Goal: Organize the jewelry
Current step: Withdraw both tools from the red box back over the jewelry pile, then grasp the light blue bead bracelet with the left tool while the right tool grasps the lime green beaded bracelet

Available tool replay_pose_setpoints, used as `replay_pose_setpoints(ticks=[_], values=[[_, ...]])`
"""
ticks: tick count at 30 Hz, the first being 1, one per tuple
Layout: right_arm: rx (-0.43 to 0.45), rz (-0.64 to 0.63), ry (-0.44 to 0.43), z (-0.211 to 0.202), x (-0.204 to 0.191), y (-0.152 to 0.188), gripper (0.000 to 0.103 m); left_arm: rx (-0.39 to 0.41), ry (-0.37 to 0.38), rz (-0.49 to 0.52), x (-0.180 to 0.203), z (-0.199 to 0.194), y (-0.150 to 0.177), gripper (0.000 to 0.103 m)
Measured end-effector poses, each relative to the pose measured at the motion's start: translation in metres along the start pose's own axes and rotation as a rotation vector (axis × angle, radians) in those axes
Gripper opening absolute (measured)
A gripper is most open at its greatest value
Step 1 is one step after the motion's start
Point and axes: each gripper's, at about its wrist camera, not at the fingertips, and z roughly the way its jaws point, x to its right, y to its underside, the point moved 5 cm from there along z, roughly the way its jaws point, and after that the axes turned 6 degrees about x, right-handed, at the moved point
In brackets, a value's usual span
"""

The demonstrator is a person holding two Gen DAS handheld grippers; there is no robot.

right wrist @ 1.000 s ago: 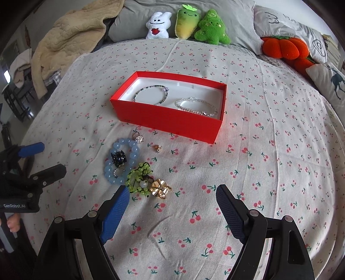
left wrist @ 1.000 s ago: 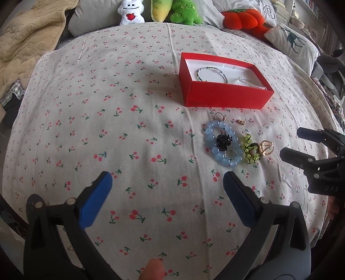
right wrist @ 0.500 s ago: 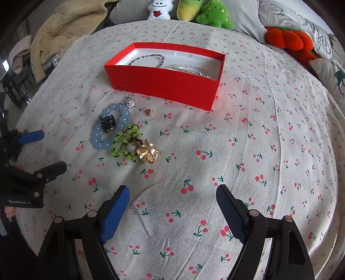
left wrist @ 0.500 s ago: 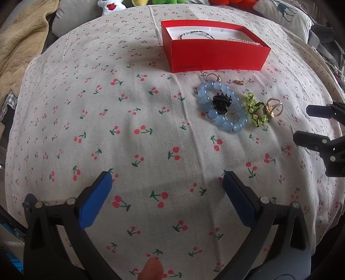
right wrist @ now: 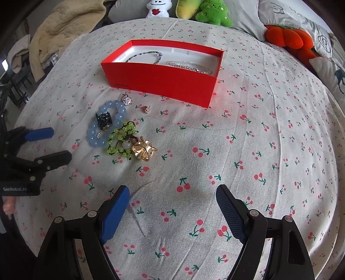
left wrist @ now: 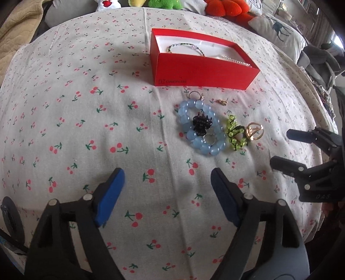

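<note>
Left wrist view: the left gripper [left wrist: 167,193] has just been closing its jaws a little, but they stand apart, with only the cherry-print bedsheet [left wrist: 86,107] between them. At about 1 o'clock from it lies the pile of jewelry: a blue bead bracelet [left wrist: 199,129] with a black beaded piece [left wrist: 201,125] inside its ring, a green bead bracelet [left wrist: 235,134] just beside it, and a gold ring [left wrist: 254,131] touching the green one. A small gold earring [left wrist: 222,101] lies apart, nearer the box. At 12 o'clock stands the red box [left wrist: 202,72], open, with a dark thin bracelet [left wrist: 185,46] and a silver chain [left wrist: 237,60] inside. At 3 o'clock the right gripper [left wrist: 280,149] shows, its jaws also apart and empty.

In the right wrist view, the right gripper [right wrist: 172,210] hangs over bare sheet, the jewelry pile at 11 o'clock, the box at 12 o'clock. Plush toys [right wrist: 202,10] and an orange pumpkin cushion [right wrist: 289,37] lie at the far edge, and a beige blanket [right wrist: 60,30] at 10 o'clock.
</note>
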Motion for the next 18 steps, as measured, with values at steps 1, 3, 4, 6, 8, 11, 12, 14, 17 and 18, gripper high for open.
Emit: replay_pose_setpoints(ticks=[1,3,4,6,8,11,12,14,17,18], values=[[0.002,0.001,-0.001,-0.001,0.0,-0.001,0.084,0.008,0.027,-0.016,0.002,0.0,-0.004,0.069],[0.006,0.002,-0.004,-0.002,0.0,-0.002,0.084,0.02,0.053,-0.036,0.006,0.002,-0.009,0.061],[0.007,0.001,-0.004,-0.002,0.0,-0.002,0.084,0.023,0.061,-0.041,0.008,0.005,-0.012,0.056],[0.01,0.001,-0.002,-0.003,0.0,-0.002,0.084,0.021,0.058,-0.044,0.012,0.011,-0.015,0.046],[0.012,0.002,-0.003,-0.003,-0.001,-0.003,0.084,0.011,0.049,-0.033,0.016,0.018,-0.017,0.042],[0.02,0.004,0.001,-0.003,0.0,-0.005,0.084,0.011,0.022,-0.018,0.02,0.025,-0.019,0.04],[0.021,0.005,0.0,-0.003,0.0,-0.006,0.084,0.011,0.012,-0.015,0.021,0.025,-0.02,0.036],[0.023,0.011,-0.004,-0.003,0.0,-0.008,0.084,0.008,-0.006,-0.009,0.02,0.026,-0.021,0.026],[0.032,0.014,-0.012,-0.004,-0.002,-0.013,0.084,-0.001,-0.018,0.002,0.018,0.025,-0.021,0.018],[0.036,0.012,-0.013,-0.004,-0.004,-0.014,0.084,-0.004,-0.017,0.003,0.017,0.025,-0.021,0.017]])
